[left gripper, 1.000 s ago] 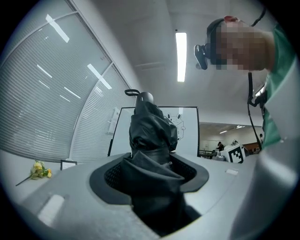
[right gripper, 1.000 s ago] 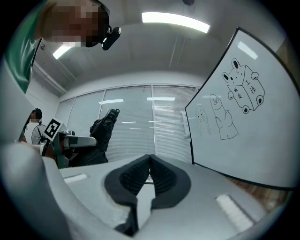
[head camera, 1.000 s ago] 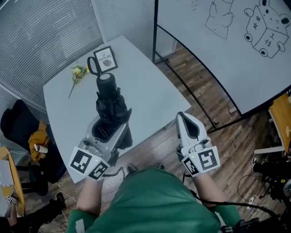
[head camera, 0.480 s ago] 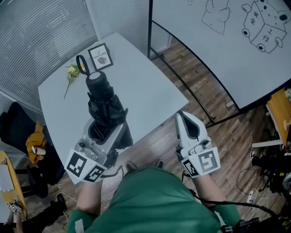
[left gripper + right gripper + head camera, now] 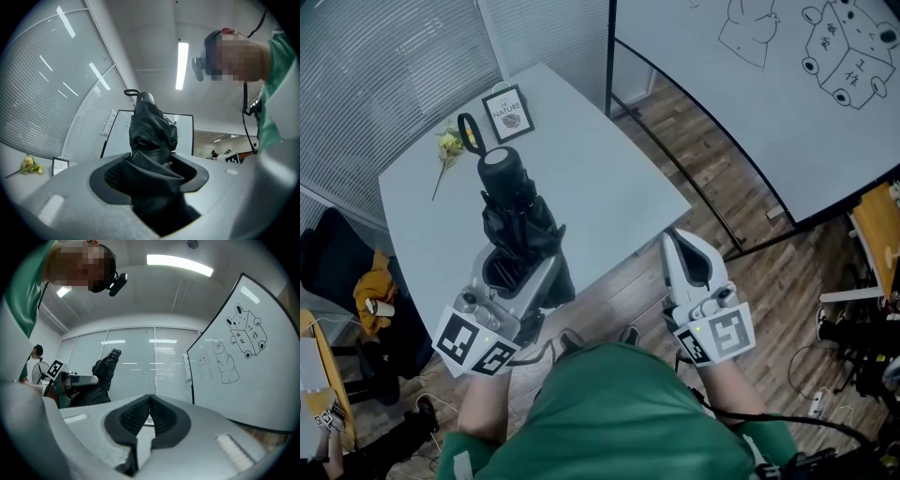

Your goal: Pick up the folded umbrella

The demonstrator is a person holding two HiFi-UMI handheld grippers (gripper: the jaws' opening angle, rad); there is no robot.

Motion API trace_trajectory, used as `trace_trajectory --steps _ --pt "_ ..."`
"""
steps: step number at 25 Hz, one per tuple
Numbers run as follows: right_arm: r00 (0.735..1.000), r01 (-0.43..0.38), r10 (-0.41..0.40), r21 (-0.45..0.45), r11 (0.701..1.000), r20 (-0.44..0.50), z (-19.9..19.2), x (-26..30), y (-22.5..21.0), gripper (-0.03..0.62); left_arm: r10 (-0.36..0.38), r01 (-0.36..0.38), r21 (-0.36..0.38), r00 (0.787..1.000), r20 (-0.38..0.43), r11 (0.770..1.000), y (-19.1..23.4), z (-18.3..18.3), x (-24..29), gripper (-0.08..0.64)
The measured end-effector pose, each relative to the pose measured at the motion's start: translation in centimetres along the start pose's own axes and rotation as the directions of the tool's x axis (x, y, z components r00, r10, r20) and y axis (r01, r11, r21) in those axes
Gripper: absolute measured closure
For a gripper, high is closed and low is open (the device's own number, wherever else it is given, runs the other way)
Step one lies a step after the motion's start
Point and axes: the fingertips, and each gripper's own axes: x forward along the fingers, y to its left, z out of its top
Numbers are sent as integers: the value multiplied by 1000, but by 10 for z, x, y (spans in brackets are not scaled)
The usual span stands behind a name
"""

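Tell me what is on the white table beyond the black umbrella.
A small framed card and a yellow flower sprig are on the table. The umbrella, held in the left gripper, covers the table strip beneath it, so anything there cannot be seen.

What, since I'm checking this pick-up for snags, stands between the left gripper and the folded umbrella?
Nothing visible does. The left gripper has its jaws clamped on the folded umbrella, gripping its black fabric, and no other thing sits between them.
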Motion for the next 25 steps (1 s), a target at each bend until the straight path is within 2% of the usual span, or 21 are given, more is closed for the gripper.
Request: trace_trajectory --steps 16,25 --pt "999 -28 28 7 1000 15 2 -5 8 589 18 -19 -29 999 -34 999 1 -12 -9 299" --pt "999 -41 41 5 999 17 4 -7 9 589 12 -13 -15 999 -49 1000 -5 -13 -9 299"
